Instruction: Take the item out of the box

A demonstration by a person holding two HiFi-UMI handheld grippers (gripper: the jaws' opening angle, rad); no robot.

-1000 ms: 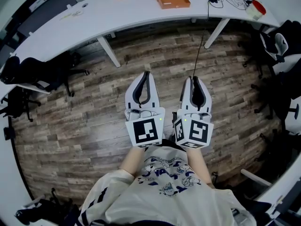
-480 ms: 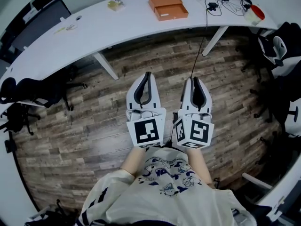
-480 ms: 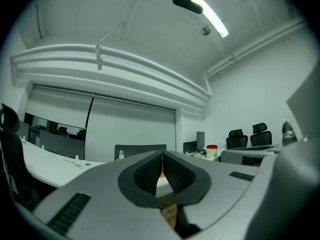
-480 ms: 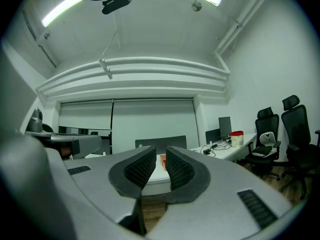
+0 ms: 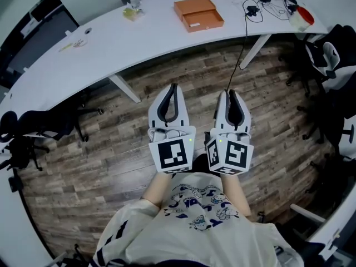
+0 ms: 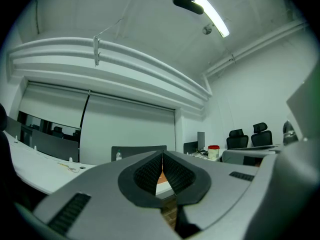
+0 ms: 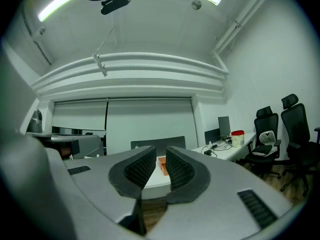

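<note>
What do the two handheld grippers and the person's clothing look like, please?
Both the left gripper and the right gripper have pale grey, curved shells, with black ribbed pads lining the jaws. Each carries a white cube bearing black square markers. The person wears a white shirt with dark blue cartoon prints.

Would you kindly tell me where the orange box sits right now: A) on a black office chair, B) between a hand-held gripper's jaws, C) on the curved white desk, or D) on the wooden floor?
C: the head view shows the orange box lying flat on the curved white desk.
</note>
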